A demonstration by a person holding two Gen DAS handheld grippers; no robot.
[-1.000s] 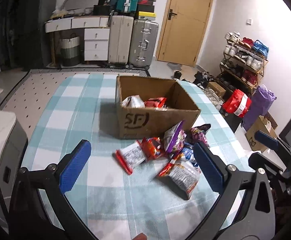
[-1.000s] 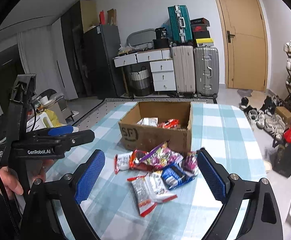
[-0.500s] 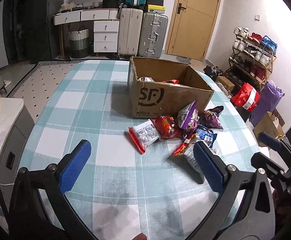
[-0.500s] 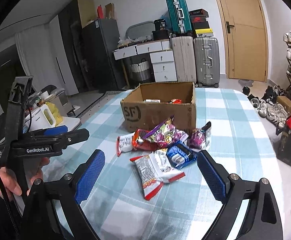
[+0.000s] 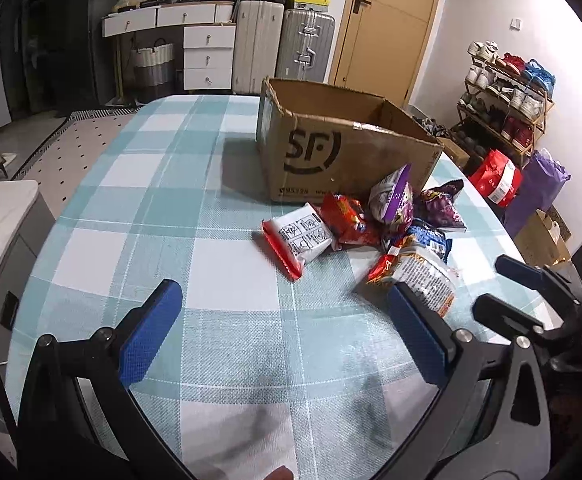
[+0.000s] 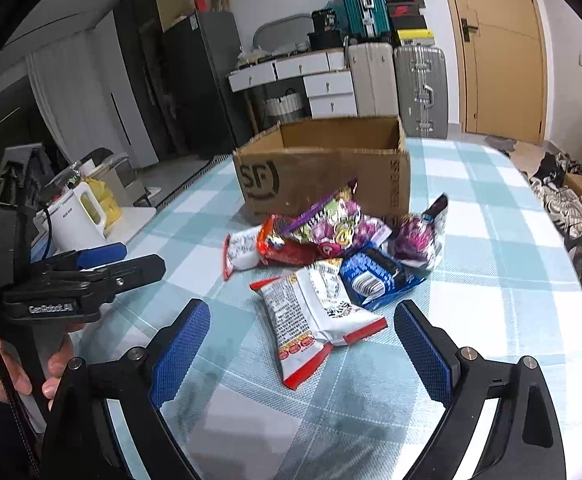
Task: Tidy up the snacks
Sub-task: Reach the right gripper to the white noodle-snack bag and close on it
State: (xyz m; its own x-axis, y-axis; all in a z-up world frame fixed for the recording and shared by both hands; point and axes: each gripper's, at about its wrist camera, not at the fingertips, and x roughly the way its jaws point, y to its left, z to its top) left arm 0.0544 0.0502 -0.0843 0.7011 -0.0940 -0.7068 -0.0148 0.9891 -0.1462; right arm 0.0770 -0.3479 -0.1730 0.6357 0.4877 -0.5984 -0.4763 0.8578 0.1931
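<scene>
Hovering over the near part of the tabletop [image 5: 139, 208], both grippers point down at a pile of snack packets w/ nothing held. Left gripper [image 5: 287, 332]: jaws spread wide, only checked cloth between the blue pads; the nearest white-and-red packet [image 5: 423, 276] lies just beyond the right-hand pad, not between the jaws. Right gripper [image 6: 303, 344]: jaws also wide open, the same white-and-red packet [image 6: 315, 312] lying flat just ahead of the gap, pads not touching it.

Snack pile sits about mid-tabletop, toward the right edge as seen from the left wrist cam, right against the front wall of an open cardboard box [image 5: 343, 148] marked "SF". In the pile: white packet w/ red edge [image 5: 299, 240] on the left side, red packet [image 5: 345, 220] touching it, purple-and-white bag [image 5: 395, 200] propped upright against the box, dark purple bag [image 5: 441, 208] to its right, blue packet [image 6: 375, 276] beside the nearest white one. Box interior can't be seen from either cam at this angle.

Right wrist cam also shows the left gripper [image 6: 103, 264] from the side at the left tabletop edge, w/ a hand [image 6: 19, 364] round its grip.
</scene>
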